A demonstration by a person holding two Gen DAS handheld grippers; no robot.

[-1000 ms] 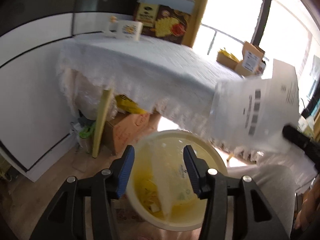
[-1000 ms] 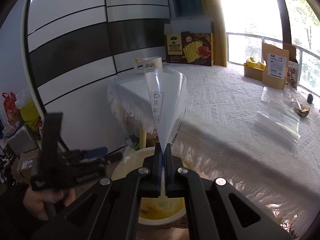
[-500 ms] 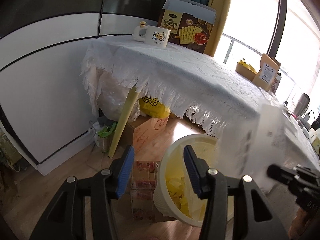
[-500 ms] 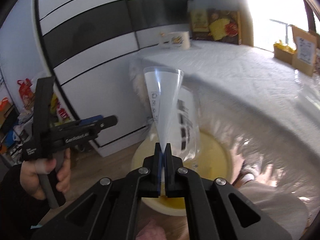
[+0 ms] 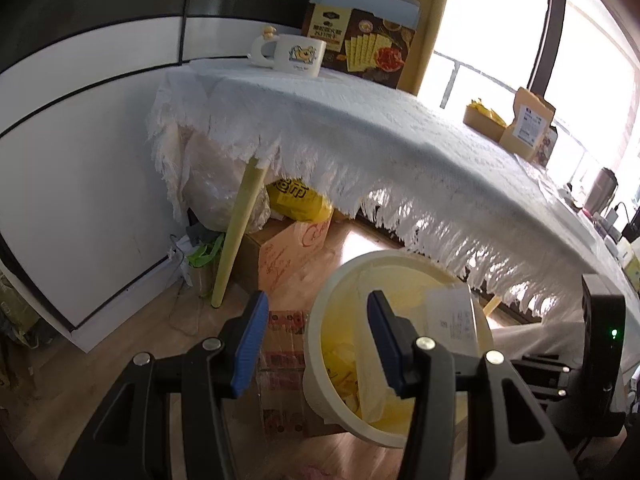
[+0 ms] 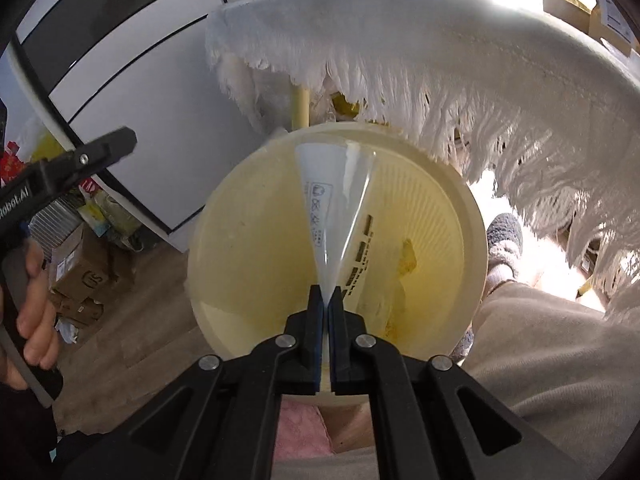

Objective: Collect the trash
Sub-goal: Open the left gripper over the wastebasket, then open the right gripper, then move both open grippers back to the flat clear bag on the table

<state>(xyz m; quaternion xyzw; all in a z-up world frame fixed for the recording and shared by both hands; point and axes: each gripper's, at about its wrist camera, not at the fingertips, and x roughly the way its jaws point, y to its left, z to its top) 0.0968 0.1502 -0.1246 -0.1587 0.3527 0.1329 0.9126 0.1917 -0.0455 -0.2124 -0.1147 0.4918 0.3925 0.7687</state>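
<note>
A round cream bin [image 6: 208, 240] with yellow wrappers at its bottom stands on the wooden floor beside the table. My right gripper [image 6: 328, 292] is shut on the corner of a clear plastic bag [image 6: 332, 192] with printed marks. The bag hangs down into the bin's mouth. In the left wrist view the bin [image 5: 316, 360] sits low and right of centre, with the bag [image 5: 452, 316] dipping inside it. My left gripper [image 5: 316, 304] is held open above the floor to the left of the bin, with nothing between its blue pads.
A table with a white fringed cloth [image 5: 360, 136] overhangs the bin's far side, on a yellow leg [image 5: 240, 232]. Cardboard boxes [image 5: 288, 248] and bags lie under it. A mug [image 5: 298, 56] and snack boxes stand on top. A person's trouser leg [image 6: 552, 352] and slipper [image 6: 504, 244] are right of the bin.
My right gripper has come down with the plastic bag from table height to the bin's mouth and tilted downward. The left gripper stays open.
</note>
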